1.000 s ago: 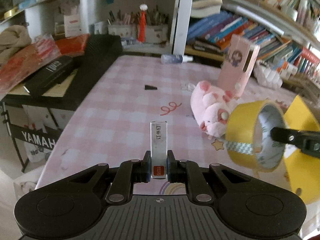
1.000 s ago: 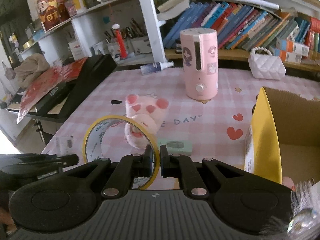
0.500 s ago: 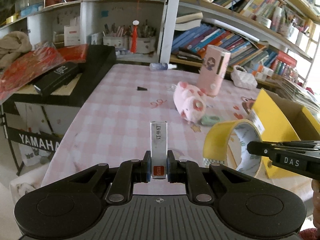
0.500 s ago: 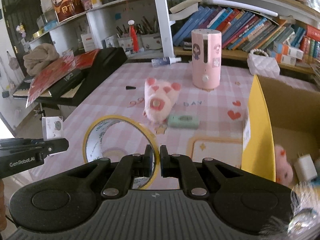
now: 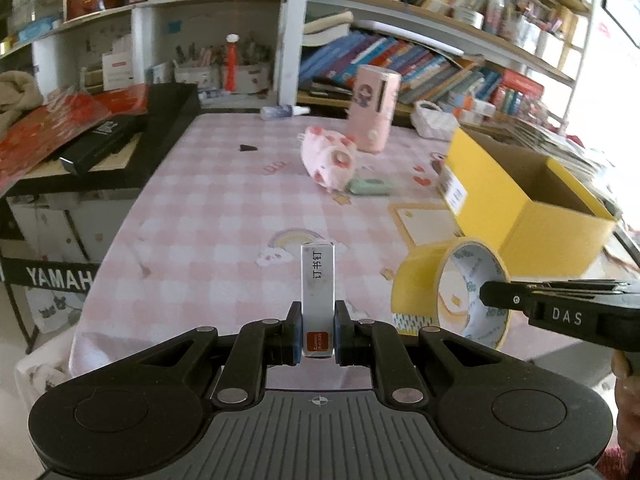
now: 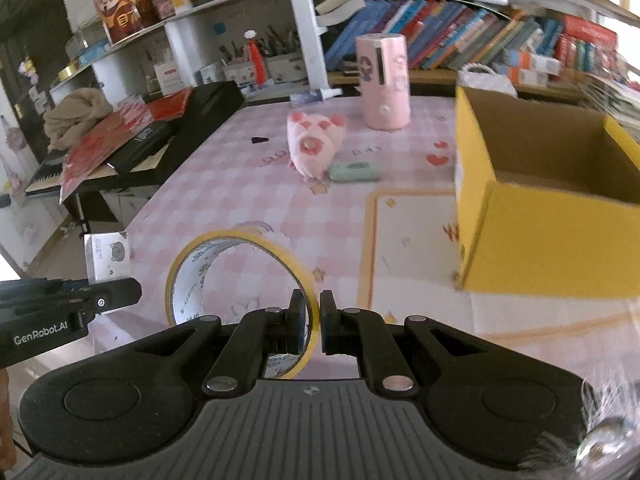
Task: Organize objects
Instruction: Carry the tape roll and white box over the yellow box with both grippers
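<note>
Box (image 5: 532, 196) nearer now ("DAS", "GenRobot.AI")

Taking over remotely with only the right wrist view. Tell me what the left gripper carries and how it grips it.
Observer: The left gripper is shut on a small staple box. It clamps the box's lower end, so most of the box sticks out ahead of the fingers.
Operator: Describe the face turned away from my camera.
Observer: It is pale grey, with black Chinese characters printed down it and a red patch down between the fingers.
Operator: Now give me the tape's outer side.
Observer: The tape roll, pinched by the right gripper, has a broad plain yellow outer band with a green-and-white patterned strip at its bottom.
</note>
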`<action>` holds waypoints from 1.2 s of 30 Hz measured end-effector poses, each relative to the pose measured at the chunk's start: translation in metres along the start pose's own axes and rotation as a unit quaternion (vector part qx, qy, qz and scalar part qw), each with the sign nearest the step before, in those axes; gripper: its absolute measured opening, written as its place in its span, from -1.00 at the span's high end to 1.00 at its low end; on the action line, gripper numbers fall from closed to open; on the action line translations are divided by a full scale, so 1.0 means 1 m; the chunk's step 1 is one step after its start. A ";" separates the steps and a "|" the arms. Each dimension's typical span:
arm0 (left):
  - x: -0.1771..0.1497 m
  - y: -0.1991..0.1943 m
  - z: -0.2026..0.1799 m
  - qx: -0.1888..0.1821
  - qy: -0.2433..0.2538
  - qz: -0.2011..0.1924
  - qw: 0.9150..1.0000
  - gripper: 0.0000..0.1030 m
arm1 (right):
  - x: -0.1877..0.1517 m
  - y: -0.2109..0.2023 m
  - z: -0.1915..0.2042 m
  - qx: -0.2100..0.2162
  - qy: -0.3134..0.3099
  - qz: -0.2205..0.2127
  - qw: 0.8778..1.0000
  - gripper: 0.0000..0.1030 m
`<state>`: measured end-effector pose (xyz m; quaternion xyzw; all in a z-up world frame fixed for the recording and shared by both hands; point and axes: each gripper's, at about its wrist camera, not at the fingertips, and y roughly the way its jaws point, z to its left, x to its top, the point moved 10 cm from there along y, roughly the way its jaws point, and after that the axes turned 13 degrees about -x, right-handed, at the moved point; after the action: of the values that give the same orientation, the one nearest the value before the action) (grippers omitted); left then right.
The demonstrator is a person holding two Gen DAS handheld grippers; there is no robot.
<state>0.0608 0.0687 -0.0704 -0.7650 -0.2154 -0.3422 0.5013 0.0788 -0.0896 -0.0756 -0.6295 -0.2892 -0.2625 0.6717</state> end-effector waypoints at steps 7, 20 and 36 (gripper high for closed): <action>-0.010 0.002 -0.032 -0.036 0.028 0.013 0.999 0.75 | -0.026 -0.019 -0.027 -0.032 0.037 0.009 0.999 0.86; -0.006 0.031 -0.096 -0.102 0.094 0.032 0.990 0.75 | -0.049 -0.041 -0.096 -0.096 0.113 0.010 0.989 0.86; 0.028 0.081 -0.177 -0.157 0.154 0.030 0.975 0.75 | -0.030 -0.055 -0.193 -0.157 0.179 -0.020 0.971 0.86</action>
<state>0.0800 -0.1266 -0.0531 -0.7783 -0.0560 -0.4704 0.4122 0.0295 -0.2861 -0.0669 -0.6638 -0.1322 -0.4266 0.5999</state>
